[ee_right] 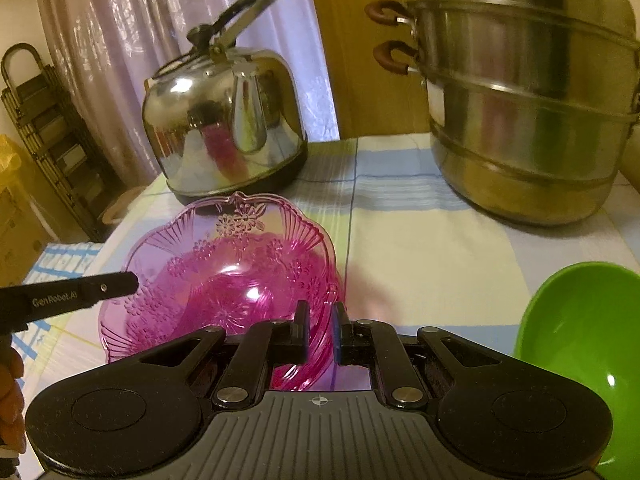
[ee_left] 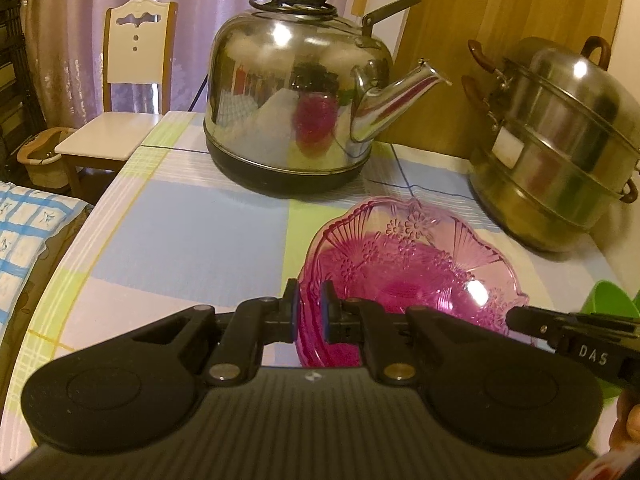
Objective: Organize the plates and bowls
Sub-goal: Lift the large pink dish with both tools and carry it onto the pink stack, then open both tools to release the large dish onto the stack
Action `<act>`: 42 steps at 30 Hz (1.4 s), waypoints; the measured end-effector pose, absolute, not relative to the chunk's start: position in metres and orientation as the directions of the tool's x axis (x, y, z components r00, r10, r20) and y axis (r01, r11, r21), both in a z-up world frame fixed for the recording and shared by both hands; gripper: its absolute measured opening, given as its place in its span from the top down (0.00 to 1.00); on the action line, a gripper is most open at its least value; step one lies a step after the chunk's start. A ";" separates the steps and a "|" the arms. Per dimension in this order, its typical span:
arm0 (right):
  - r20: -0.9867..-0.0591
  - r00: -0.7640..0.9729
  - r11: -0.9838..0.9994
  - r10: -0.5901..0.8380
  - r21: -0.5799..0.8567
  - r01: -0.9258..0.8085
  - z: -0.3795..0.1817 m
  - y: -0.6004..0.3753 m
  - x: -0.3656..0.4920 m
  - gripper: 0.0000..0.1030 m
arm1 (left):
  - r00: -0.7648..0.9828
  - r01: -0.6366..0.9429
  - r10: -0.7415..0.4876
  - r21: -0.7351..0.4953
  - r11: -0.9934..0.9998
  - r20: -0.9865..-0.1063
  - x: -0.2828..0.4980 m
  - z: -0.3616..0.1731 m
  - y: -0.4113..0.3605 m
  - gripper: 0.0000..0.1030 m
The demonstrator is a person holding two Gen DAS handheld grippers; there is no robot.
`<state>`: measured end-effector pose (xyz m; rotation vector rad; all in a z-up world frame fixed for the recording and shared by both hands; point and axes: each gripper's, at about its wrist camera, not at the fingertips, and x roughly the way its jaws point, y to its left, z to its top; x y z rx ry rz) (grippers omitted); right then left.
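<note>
A pink see-through bowl (ee_left: 404, 276) with a flower pattern and a scalloped rim is in the middle of the table; it also shows in the right wrist view (ee_right: 224, 280). My left gripper (ee_left: 309, 308) is shut on its left rim. My right gripper (ee_right: 320, 332) is shut on its right rim; its finger shows in the left wrist view (ee_left: 532, 318). The left gripper's finger shows in the right wrist view (ee_right: 92, 292). A green bowl (ee_right: 584, 340) sits to the right of the pink bowl, and shows at the right edge of the left wrist view (ee_left: 608, 300).
A steel kettle (ee_left: 296, 100) stands at the back of the checked tablecloth (ee_left: 180, 240). A stacked steel steamer pot (ee_left: 560, 148) stands at the back right. A white chair (ee_left: 120, 92) is beyond the table's far left corner. A bed is left of the table.
</note>
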<state>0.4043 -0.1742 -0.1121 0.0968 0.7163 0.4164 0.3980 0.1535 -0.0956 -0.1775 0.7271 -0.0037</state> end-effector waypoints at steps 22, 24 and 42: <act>-0.615 0.672 0.909 0.412 0.225 -0.351 -0.128 -0.169 0.414 0.69 | 0.735 -0.074 -0.024 -0.115 0.991 -0.678 0.404 -0.110 0.150 0.67; -0.596 0.677 0.902 0.431 0.268 -0.339 -0.127 -0.174 0.415 0.39 | 0.743 -0.079 -0.018 -0.115 0.990 -0.669 0.401 -0.107 0.151 0.63; -0.538 0.755 0.924 0.374 0.281 -0.258 -0.068 -0.224 0.305 0.24 | 0.795 -0.079 -0.052 -0.188 0.979 -0.604 0.275 -0.040 0.118 0.08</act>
